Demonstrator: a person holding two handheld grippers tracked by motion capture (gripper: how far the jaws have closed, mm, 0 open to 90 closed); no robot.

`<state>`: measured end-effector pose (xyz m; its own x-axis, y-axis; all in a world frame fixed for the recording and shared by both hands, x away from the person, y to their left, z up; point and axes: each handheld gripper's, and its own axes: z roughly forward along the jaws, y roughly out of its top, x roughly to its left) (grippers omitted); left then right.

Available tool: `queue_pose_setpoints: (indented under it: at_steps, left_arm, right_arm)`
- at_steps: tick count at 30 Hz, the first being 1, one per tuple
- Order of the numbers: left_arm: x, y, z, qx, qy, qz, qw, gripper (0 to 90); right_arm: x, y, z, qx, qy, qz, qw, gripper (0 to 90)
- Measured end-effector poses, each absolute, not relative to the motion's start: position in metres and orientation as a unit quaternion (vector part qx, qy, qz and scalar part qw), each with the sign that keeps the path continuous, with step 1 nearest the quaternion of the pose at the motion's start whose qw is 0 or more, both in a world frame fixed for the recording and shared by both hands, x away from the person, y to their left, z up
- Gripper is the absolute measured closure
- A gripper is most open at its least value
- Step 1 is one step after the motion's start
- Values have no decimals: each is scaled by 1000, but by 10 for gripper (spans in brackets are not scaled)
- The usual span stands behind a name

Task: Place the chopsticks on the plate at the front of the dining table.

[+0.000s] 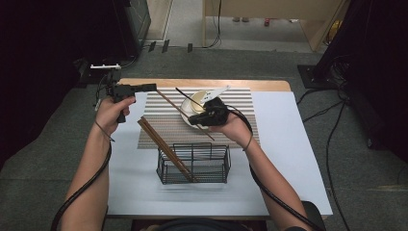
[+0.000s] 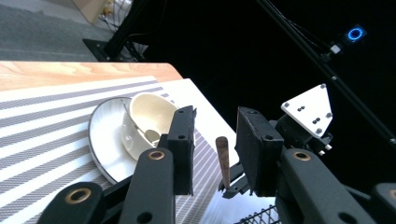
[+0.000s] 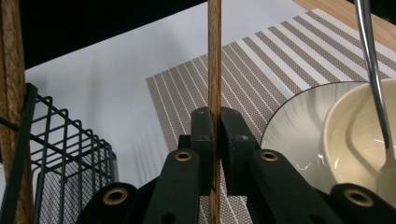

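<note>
Right hand-held gripper (image 3: 214,128) pinches one chopstick (image 3: 214,56); left hand-held gripper (image 2: 214,144) gapes wide. Thin grip mid-frame, stick could swivel and clip the bowl (image 3: 359,135).

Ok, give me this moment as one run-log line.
right claw: shut on chopstick | left claw: open | wire basket: two chopsticks leaning inside | bowl: on plate

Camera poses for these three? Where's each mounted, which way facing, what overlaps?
High view: above the person's side, looking forward and down at the table; both forearms show.
Left gripper view: on the left gripper, facing the bowl; own open jaws show.
Right gripper view: on the right gripper, jaws clamping a chopstick.
Shared: bowl, striped mat.
</note>
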<state>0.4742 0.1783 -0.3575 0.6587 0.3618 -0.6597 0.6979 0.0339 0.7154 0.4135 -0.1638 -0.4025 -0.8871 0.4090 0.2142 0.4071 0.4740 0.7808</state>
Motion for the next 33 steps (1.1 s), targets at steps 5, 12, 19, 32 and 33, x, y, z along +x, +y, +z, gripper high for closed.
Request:
queue_pose_setpoints:
  at_steps: [5, 12, 19, 32, 33]
  left_arm:
    - [472, 183, -356, 689, 392, -106, 600, 633]
    - [465, 190, -356, 700, 397, -56, 590, 614]
    - [451, 197, -370, 708, 413, -13, 573, 578]
    - [438, 197, -398, 731, 418, 32, 539, 522]
    - [437, 196, -399, 733, 418, 33, 536, 520]
  right_arm:
    - [414, -165, -404, 241, 865, 440, 11, 859]
    - [417, -168, -409, 255, 870, 421, 17, 860]
    - [420, -170, -411, 263, 874, 408, 23, 860]
    - [427, -172, -418, 282, 880, 382, 23, 860]
    - [428, -172, -419, 282, 881, 380, 24, 860]
